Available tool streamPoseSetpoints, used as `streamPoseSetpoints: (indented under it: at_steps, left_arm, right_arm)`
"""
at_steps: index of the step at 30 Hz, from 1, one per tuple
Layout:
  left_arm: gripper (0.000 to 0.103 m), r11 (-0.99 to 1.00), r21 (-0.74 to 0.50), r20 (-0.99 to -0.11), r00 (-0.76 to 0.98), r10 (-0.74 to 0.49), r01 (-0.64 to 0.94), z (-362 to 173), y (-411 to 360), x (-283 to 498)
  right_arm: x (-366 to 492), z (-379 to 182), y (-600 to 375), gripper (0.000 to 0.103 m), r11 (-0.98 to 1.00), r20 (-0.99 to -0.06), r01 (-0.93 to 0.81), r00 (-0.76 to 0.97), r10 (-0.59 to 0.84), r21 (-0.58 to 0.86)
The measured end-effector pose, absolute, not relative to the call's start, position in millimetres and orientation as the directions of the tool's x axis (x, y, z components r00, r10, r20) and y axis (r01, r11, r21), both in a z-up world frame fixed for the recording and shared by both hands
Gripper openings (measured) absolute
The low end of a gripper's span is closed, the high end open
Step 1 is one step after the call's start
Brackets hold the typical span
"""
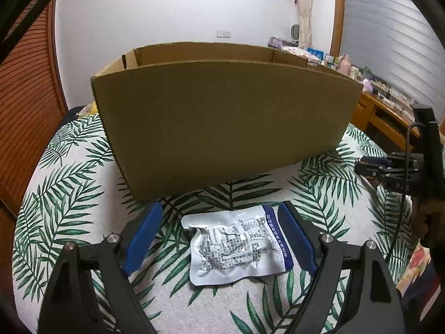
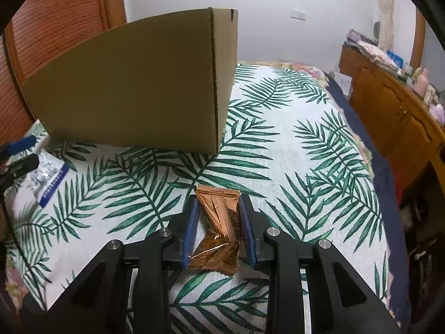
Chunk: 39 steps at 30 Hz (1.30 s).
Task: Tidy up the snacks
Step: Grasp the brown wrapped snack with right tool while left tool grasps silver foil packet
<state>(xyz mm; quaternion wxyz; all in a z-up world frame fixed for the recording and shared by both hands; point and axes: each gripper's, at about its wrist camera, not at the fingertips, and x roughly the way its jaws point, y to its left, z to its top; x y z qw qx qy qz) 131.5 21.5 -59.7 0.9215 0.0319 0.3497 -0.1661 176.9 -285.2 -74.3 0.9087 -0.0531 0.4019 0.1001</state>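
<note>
A white and silver snack packet (image 1: pixel 236 245) with a blue edge lies flat on the leaf-print cloth (image 1: pixel 69 194). My left gripper (image 1: pixel 221 208) stands open around it, with a gap at the left pad. My right gripper (image 2: pixel 219 199) is shut on a copper foil snack packet (image 2: pixel 217 222), which is pinched and creased between the blue pads (image 2: pixel 192 228), low over the cloth. An open-topped cardboard box (image 1: pixel 222 125) stands just behind both packets; its inside is hidden. In the right wrist view the box (image 2: pixel 133 89) is at the upper left and the white packet (image 2: pixel 50 178) at the far left.
The leaf-print cloth (image 2: pixel 306 153) stretches away to the right of the box. A wooden cabinet (image 2: pixel 389 97) crowded with small items runs along the right side. A louvred wooden door (image 2: pixel 55 14) stands behind the box on the left.
</note>
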Motion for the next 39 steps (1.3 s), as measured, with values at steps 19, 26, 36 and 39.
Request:
streamPoseSetpoints:
  at_steps: [19, 26, 36, 39]
  left_arm:
    - [0.086, 0.94, 0.031, -0.781, 0.596, -0.189, 0.339, -77, -8, 136]
    - [0.087, 0.947, -0.001, -0.793, 0.577, -0.196, 0.32, -79, -2, 137]
    - [0.064, 0.926, -0.015, -0.772, 0.584, -0.251, 0.377, -76, -4, 113]
    - [0.063, 0.924, -0.031, -0.762, 0.589, -0.269, 0.382, -75, -5, 107]
  right_arm:
    - [176, -74, -283, 0.027, 0.976, -0.74, -0.219, 0.658, 0.138, -0.013]
    - [176, -74, -282, 0.028, 0.976, -0.741, -0.218, 0.66, 0.129, -0.024]
    - [176, -74, -282, 0.028, 0.976, -0.741, -0.217, 0.659, 0.129, -0.023]
    - [176, -74, -281, 0.028, 0.976, -0.741, -0.217, 0.659, 0.128, -0.024]
